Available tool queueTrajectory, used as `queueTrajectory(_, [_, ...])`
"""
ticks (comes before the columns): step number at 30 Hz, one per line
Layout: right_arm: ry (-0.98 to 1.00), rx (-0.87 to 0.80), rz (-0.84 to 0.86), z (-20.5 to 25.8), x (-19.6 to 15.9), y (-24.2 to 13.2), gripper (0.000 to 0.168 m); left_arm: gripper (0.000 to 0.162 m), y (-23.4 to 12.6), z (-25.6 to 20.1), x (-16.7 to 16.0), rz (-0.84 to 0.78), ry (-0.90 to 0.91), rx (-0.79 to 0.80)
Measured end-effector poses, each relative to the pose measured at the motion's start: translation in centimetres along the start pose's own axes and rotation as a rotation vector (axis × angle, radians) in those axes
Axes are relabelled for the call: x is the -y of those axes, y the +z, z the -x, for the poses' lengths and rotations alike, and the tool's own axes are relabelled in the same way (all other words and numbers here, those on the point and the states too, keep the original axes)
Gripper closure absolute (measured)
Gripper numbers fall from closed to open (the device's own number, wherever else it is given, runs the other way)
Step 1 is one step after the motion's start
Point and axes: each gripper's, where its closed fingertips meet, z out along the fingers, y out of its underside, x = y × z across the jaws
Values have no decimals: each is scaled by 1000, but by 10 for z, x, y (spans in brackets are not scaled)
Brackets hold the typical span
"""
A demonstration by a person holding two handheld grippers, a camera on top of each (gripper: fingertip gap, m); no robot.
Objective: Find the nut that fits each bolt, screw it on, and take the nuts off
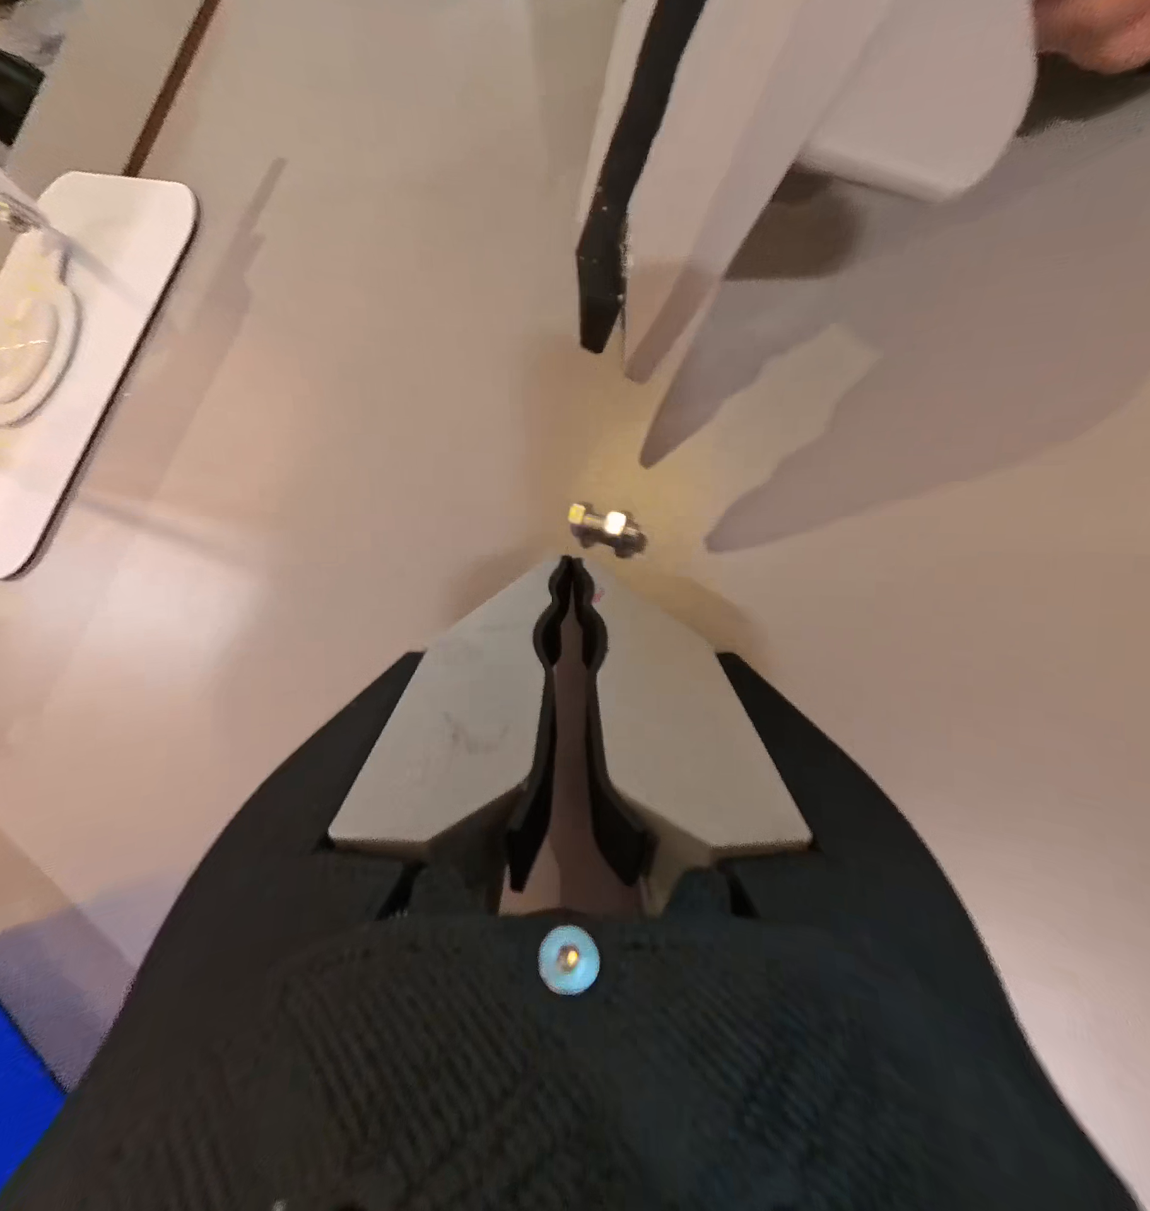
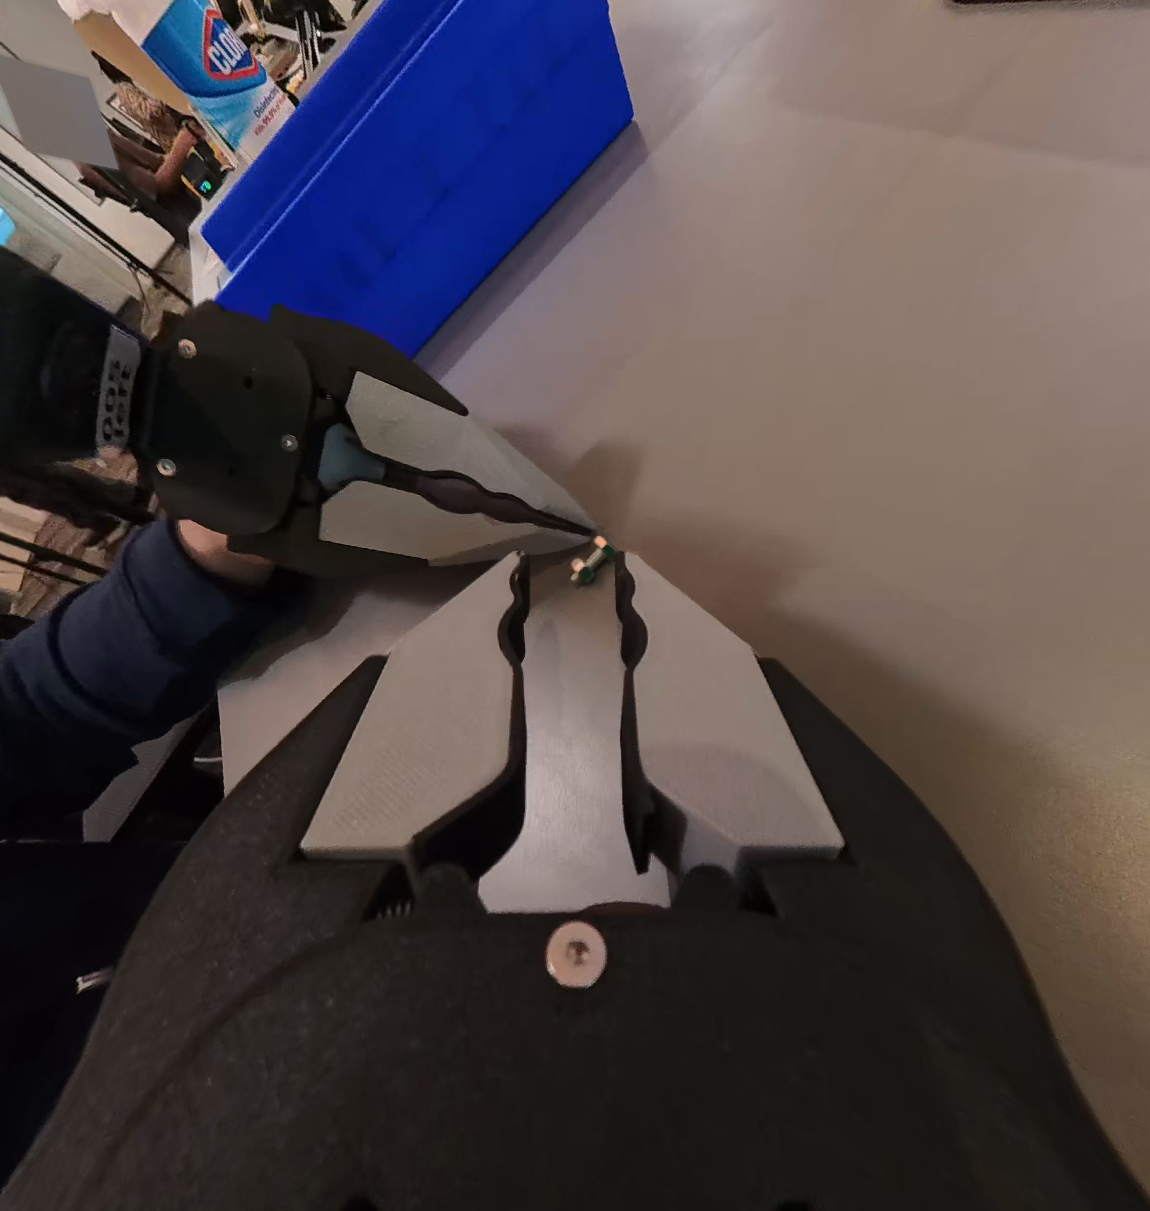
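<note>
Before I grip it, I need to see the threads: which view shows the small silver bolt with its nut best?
The left wrist view: the small silver bolt with its nut lies unobstructed on the table, though blurred. In the right wrist view it is smaller, between the open right gripper fingertips.

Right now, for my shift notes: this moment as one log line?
left claw shut, empty | right claw open around bolt | bolt with nut lying on table

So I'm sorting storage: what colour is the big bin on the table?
Solid bright blue bin; the right wrist view shows it best.
</note>
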Motion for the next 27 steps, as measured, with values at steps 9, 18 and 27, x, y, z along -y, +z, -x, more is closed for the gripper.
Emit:
queueTrajectory(9, [-127, -40, 164, 7, -29, 16, 147, 162, -4, 35, 7, -63, -90, 150])
queueTrajectory(18, [-168, -220, 98, -22, -15, 13, 168, 162, 13, 8, 9, -23, -34, 5])
queueTrajectory(27, [-279, -271, 180, -18, -28, 28, 168, 162, 0, -19, 9, -39, -17, -127])
